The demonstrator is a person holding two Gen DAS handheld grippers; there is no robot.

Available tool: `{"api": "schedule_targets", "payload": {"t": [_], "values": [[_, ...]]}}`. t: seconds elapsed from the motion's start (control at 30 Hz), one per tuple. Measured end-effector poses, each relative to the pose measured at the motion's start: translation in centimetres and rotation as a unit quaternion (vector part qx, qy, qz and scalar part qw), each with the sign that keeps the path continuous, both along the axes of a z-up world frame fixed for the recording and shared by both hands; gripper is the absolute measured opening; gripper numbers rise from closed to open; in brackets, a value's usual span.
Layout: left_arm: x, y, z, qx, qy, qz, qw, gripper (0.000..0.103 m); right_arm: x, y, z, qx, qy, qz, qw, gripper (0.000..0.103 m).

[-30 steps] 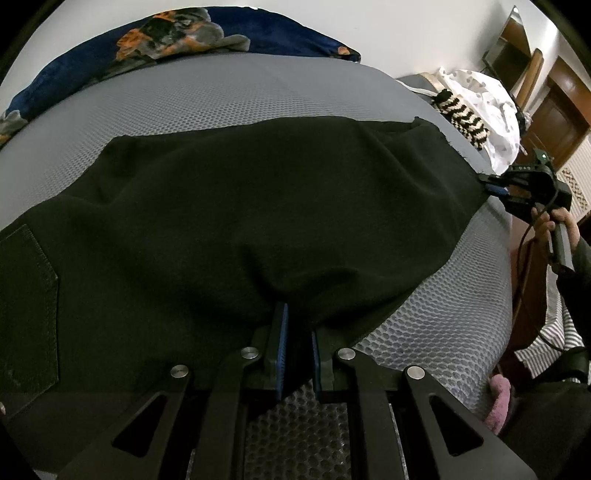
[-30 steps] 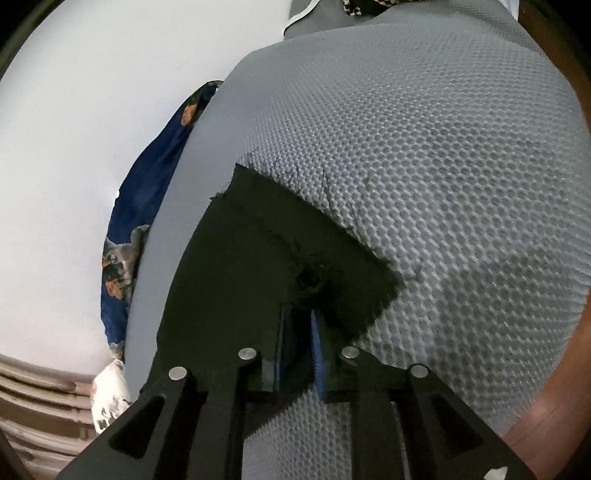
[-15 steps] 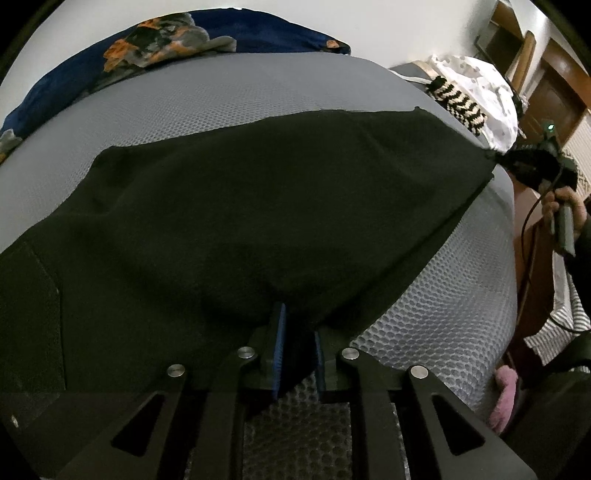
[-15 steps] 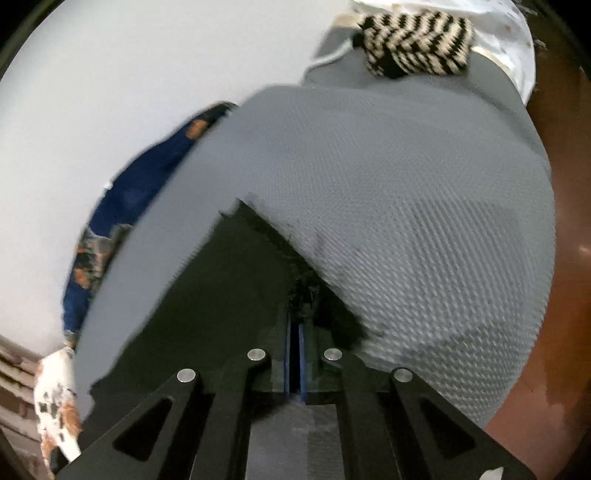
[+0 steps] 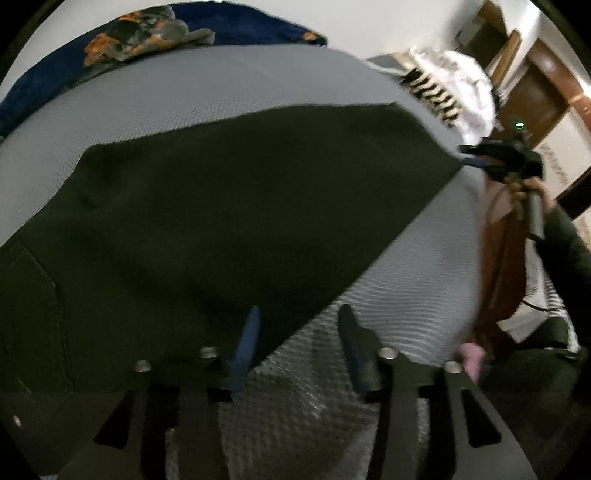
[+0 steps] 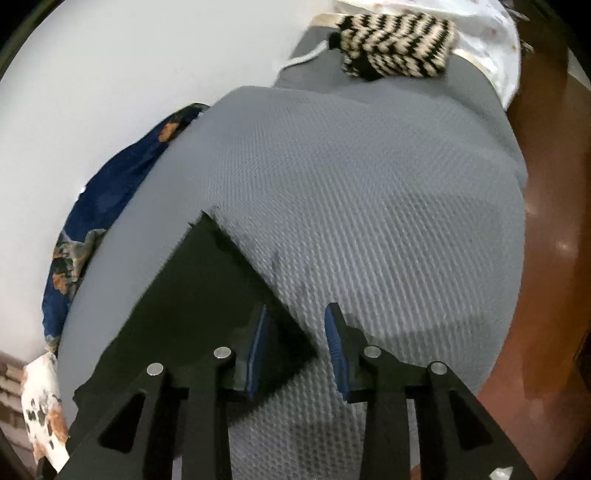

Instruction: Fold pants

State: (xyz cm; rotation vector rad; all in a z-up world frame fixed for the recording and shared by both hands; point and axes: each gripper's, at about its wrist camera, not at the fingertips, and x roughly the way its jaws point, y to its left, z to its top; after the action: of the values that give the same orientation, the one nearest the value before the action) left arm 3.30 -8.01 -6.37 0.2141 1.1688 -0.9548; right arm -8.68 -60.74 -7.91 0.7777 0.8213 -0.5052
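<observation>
Black pants (image 5: 229,206) lie flat across the grey mesh mattress (image 5: 417,280), a back pocket at the far left. My left gripper (image 5: 299,350) is open at the pants' near edge, its left finger over the cloth, holding nothing. My right gripper (image 6: 297,343) is open at the hem corner of the pants (image 6: 207,295), which lies flat on the mattress (image 6: 369,206). The right gripper also shows in the left wrist view (image 5: 476,158), held in a hand at the leg end.
A blue patterned blanket (image 5: 155,26) lies along the far edge by the white wall. A striped knit piece (image 6: 399,44) and white cloth (image 6: 495,37) lie at the mattress end. A brown wooden floor (image 6: 554,229) borders the bed.
Both grippers have opened and let go of the pants. The cloth now lies flat on the mattress. Both grippers have drawn back slightly from the edge.
</observation>
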Motion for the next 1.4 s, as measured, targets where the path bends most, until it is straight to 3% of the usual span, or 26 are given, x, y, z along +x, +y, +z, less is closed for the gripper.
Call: {"api": "schedule_targets", "payload": {"t": [0.13,0.33,0.57,0.97,1.4], "values": [[0.7,0.7,1.6,-0.022,-0.017,0.019,0.9994,0.054,3.8,-0.2,2.0,0.013,-0.030,0.068,0.997,0.031],[4.4,3.0,1.6,-0.031,-0.016,0.138,0.9899,0.055,11.8,-0.2,2.2,0.042,-0.023,0.159,0.986,0.030],[5.6,5.1,0.3,-0.014,-0.007,0.201,0.9794,0.055,17.1,-1.6,1.2,0.070,-0.004,0.190,0.979,0.030],[6.3,4.8,-0.7,0.003,0.011,0.220,0.9754,0.055,19.7,-2.2,-1.6,0.043,0.053,0.218,0.973,0.030],[6.3,4.4,-1.0,0.015,0.016,0.216,0.9762,0.055,19.5,-2.4,-0.5,0.035,0.030,0.242,0.969,0.030]]}}
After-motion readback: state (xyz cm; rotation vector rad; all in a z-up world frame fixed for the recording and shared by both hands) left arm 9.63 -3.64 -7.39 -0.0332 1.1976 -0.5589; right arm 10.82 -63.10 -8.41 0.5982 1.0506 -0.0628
